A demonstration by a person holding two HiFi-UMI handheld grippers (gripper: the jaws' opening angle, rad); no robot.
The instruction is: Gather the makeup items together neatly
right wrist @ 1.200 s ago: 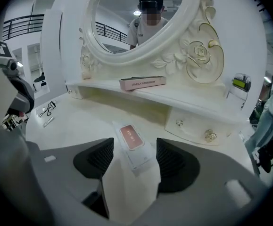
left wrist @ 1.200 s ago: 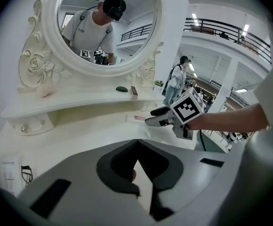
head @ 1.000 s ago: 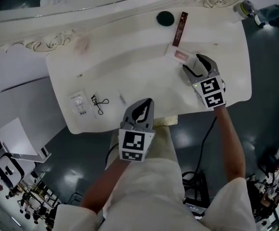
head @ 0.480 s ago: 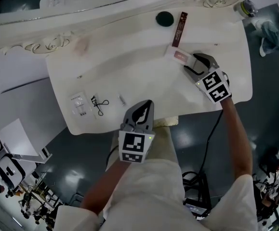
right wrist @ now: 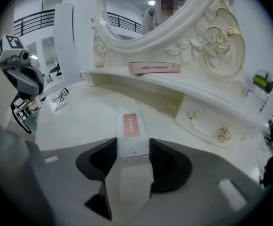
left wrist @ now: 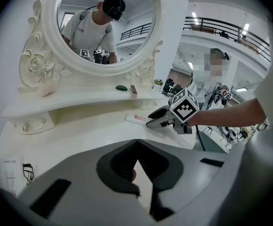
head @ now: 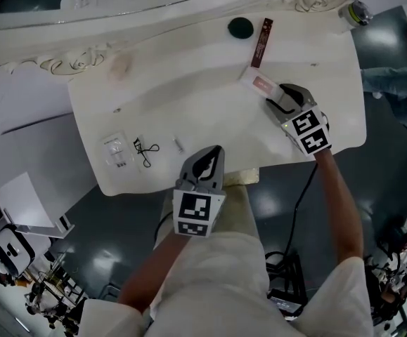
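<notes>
While the right gripper (head: 277,97) reaches over the right part of the white dressing table (head: 189,97), its jaws have just been closing on a flat white box (head: 259,83). The box's near end sits between them, and the pads meet its two long sides with no gap to see. The box is a slim rectangle with a dusty-pink panel on its top face and small print at the near end. It lies flat on the table top, near the right edge and about halfway from front to back, with its length running away from the gripper.

Behind it, on the raised shelf along the back edge, lies a long, narrow brown box (head: 262,42) with pale lettering on its side. A dark green round thing (head: 241,27) sits just to that box's left.

Well apart from these, near the front left corner, are a black eyelash curler (head: 145,152), a small clear packet (head: 115,152) to its left and a short pale stick (head: 178,144) to its right.

The left gripper (head: 216,148) hangs at the front edge with its jaw tips together and nothing between them.
</notes>
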